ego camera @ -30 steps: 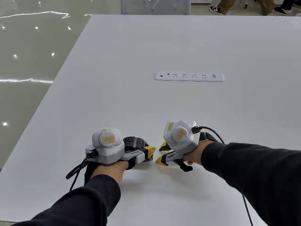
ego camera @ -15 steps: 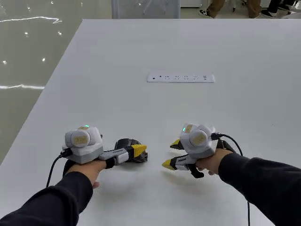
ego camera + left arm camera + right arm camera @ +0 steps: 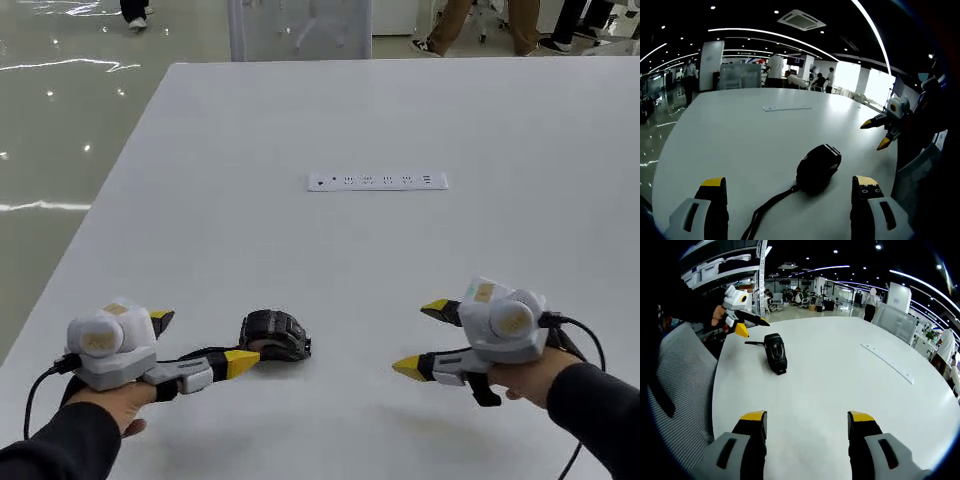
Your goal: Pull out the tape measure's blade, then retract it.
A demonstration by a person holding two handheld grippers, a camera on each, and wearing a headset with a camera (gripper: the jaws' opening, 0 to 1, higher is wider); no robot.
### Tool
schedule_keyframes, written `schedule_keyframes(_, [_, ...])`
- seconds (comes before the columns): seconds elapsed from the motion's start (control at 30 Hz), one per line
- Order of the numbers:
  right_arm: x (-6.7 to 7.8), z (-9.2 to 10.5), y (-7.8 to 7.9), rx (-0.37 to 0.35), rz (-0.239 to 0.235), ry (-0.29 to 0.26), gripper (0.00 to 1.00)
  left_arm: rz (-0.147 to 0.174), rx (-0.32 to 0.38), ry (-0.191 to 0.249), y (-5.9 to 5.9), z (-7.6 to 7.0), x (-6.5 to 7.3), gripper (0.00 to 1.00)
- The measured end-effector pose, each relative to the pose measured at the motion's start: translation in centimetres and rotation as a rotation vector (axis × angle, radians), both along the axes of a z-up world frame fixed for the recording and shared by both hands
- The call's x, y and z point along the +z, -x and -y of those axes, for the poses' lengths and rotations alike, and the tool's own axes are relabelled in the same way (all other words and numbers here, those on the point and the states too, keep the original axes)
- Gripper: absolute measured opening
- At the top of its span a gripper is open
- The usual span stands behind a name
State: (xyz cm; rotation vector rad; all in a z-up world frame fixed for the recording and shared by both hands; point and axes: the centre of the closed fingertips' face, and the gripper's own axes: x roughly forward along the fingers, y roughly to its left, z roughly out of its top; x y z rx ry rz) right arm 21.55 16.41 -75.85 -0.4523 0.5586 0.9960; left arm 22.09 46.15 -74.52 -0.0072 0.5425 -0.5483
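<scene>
Head view first. The black tape measure (image 3: 275, 335) sat on the white desk (image 3: 350, 250), down near my edge of it. The left hand-held gripper (image 3: 202, 339) had its jaws apart, and the nearer yellow tip was right up against the left side of the case. From up there I couldn't tell whether it was touching. The right hand-held gripper (image 3: 418, 337) was well off to the right of the tape measure, jaws spread too and holding nothing. My sleeves were cut off by the bottom edge. The far side of the case was hidden from me, and I couldn't make out the blade. A white power strip (image 3: 377, 181) lay further up the desk, its markings too tiny to read.

Left gripper view: the tape measure (image 3: 819, 167) lay just ahead of the two yellow tips, roughly between them and a bit toward the right one, with gaps on both sides. Its black strap (image 3: 767, 212) trailed back toward me between the jaws. Any lettering on the case was too dark to read. The right hand-held gripper (image 3: 872, 136) showed out past it at the desk edge.

Right gripper view: the tape measure (image 3: 776, 354) was far ahead and to the left of the open jaws. The left hand-held gripper (image 3: 752, 327) was just beyond it, and the hand behind it was mostly lost in shadow.
</scene>
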Motion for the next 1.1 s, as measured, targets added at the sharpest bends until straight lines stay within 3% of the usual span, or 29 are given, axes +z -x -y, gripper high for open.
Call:
schedule_keyframes(0.1, [-0.5, 1.8, 1.2, -0.02, -0.036, 0.007, 0.7, 0.026, -0.039, -0.06, 0.5, -1.3, 0.2, 1.0])
schedule_keyframes(0.23, [-0.8, 3.9, 2.5, -0.064, -0.054, 0.0, 0.77, 0.044, -0.052, -0.062, 1.1, -2.4, 1.0, 1.0])
schedule_keyframes(0.37, [0.2, 6.0, 3.1, -0.141, -0.01, -0.031, 0.85, 0.049, -0.056, -0.074, 1.8, -3.4, 1.2, 1.0])
schedule_keyframes(0.4, [0.4, 6.5, 3.4, -0.154, -0.022, -0.037, 0.85, 0.045, -0.062, -0.08, 2.1, -3.5, 1.1, 1.0])
schedule_keyframes(0.47, [0.8, 7.9, 3.6, -0.191, -0.014, -0.043, 0.82, 0.005, -0.078, -0.098, 2.9, -3.9, 0.5, 1.0])
schedule_keyframes(0.53, [1.6, 9.3, 3.8, -0.221, 0.02, -0.04, 0.83, 0.021, -0.095, -0.111, 3.3, -4.0, 0.6, 1.0])
schedule_keyframes(0.7, [2.3, 12.2, 4.7, -0.272, 0.028, -0.029, 0.9, 0.023, -0.088, -0.102, 4.2, -4.7, 0.6, 1.0])
schedule_keyframes(0.73, [2.4, 12.6, 4.9, -0.276, 0.03, -0.031, 0.91, 0.024, -0.083, -0.091, 4.3, -4.7, 0.7, 1.0])
schedule_keyframes(0.8, [2.4, 13.2, 5.7, -0.281, 0.021, -0.036, 0.95, 0.052, -0.071, -0.123, 4.4, -5.5, 0.8, 1.0])
schedule_keyframes(0.93, [2.1, 14.2, 7.1, -0.292, -0.001, -0.024, 1.0, 0.047, -0.052, -0.082, 4.8, -6.7, 1.5, 1.0])
schedule_keyframes(1.03, [2.4, 14.7, 7.3, -0.314, -0.002, -0.033, 1.0, 0.049, -0.074, -0.07, 5.4, -6.5, 2.2, 1.0])
schedule_keyframes(1.1, [2.9, 14.4, 7.5, -0.321, 0.007, -0.039, 1.0, 0.052, -0.094, -0.089, 5.8, -6.3, 2.3, 1.0])
